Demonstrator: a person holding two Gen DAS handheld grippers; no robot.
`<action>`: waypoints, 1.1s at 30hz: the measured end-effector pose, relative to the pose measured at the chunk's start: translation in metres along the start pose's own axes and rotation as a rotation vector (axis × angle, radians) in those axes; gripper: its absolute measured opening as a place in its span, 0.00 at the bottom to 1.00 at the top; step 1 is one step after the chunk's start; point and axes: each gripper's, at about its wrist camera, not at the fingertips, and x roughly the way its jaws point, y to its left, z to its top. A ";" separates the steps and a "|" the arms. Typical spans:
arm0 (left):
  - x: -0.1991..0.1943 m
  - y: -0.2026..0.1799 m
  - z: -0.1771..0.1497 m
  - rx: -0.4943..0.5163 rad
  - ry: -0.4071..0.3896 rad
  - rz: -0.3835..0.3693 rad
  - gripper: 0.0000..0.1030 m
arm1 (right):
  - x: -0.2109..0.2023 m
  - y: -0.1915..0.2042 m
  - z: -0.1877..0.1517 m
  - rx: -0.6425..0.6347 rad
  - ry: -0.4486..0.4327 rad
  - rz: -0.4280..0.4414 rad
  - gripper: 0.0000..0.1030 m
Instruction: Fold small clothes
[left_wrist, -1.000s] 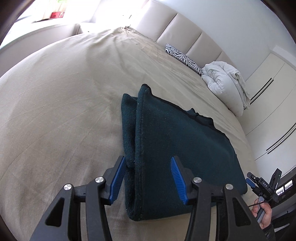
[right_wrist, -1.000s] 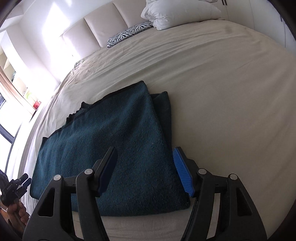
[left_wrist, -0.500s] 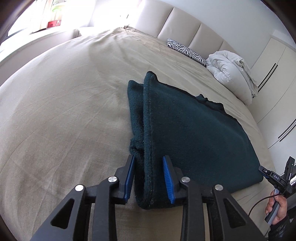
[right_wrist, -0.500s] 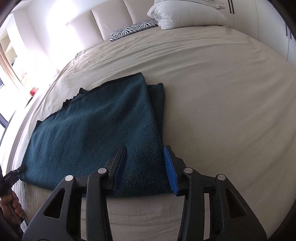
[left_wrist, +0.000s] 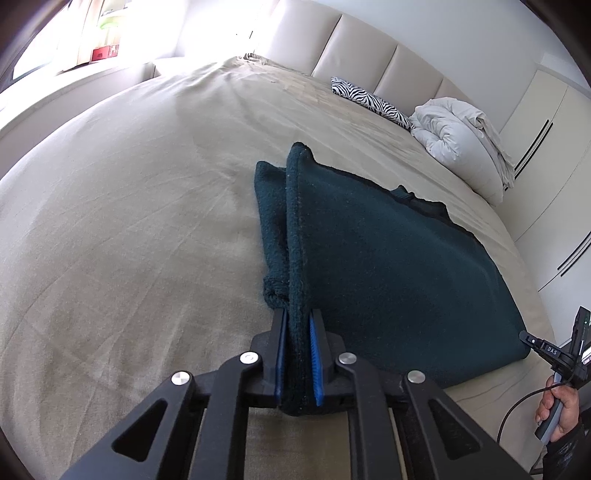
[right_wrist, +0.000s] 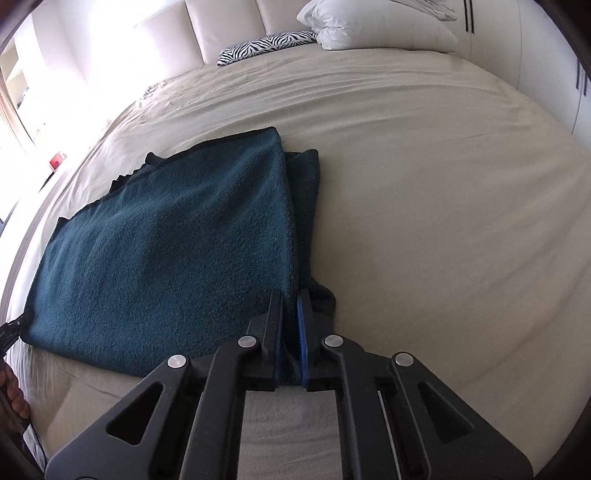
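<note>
- The dark teal fleece garment (left_wrist: 388, 266) lay folded mid-frame on the bed (left_wrist: 129, 221); it looked soft, light and floppy, likely to sag between grips.
- The left tool (left_wrist: 297, 363) and right tool (right_wrist: 290, 347) each pinched a near corner, sensible hold points.
- The beige sheet looked smooth; a zebra cushion (left_wrist: 373, 101) and white duvet (left_wrist: 465, 147) sat upper right by the headboard.

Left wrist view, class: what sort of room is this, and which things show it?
Most likely a bedroom: a wide bed with a padded headboard, a zebra pillow and a wardrobe.
</note>
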 end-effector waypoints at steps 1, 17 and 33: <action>-0.001 0.000 0.000 0.006 -0.001 0.002 0.10 | -0.001 0.000 0.000 0.005 -0.002 -0.004 0.05; 0.001 0.013 -0.008 0.003 0.018 -0.015 0.09 | 0.007 -0.019 -0.017 0.113 0.003 0.033 0.04; -0.048 -0.022 0.010 0.118 -0.096 0.030 0.20 | -0.029 -0.003 -0.010 0.167 -0.032 0.060 0.17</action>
